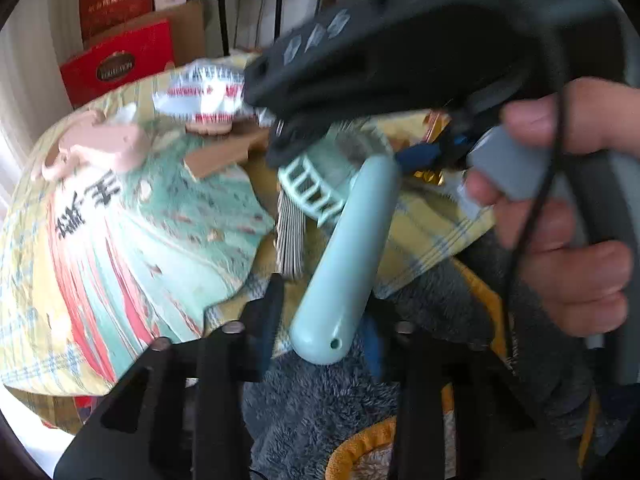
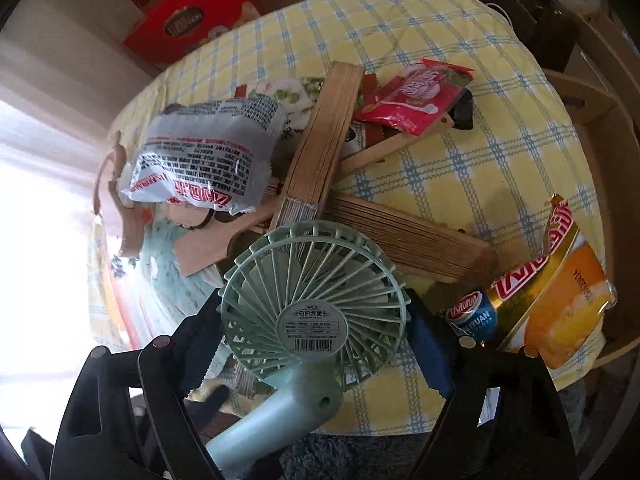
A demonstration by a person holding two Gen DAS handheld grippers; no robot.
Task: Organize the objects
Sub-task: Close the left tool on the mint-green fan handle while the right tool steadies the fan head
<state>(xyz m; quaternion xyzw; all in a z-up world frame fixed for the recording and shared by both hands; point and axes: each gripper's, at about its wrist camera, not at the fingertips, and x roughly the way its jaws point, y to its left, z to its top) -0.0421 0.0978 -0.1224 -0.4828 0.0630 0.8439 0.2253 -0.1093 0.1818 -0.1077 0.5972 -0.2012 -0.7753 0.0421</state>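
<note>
In the left wrist view, the left gripper's [image 1: 320,320] jaws stand narrowly apart around the handle of the green fan [image 1: 344,256], contact unclear; the fan lies on a yellow checked cloth [image 1: 436,224] beside a paper fan [image 1: 132,232]. In the right wrist view, the right gripper's [image 2: 316,344] jaws stand wide around the fan's round head, not pressing it, below folded wooden fans [image 2: 320,140]

Daylight glare blown out at left, motion blur – fisheye bending, dark corners

Red gift box [image 2: 186,24] behind yellow checked cloth [image 2: 480,168].
</note>
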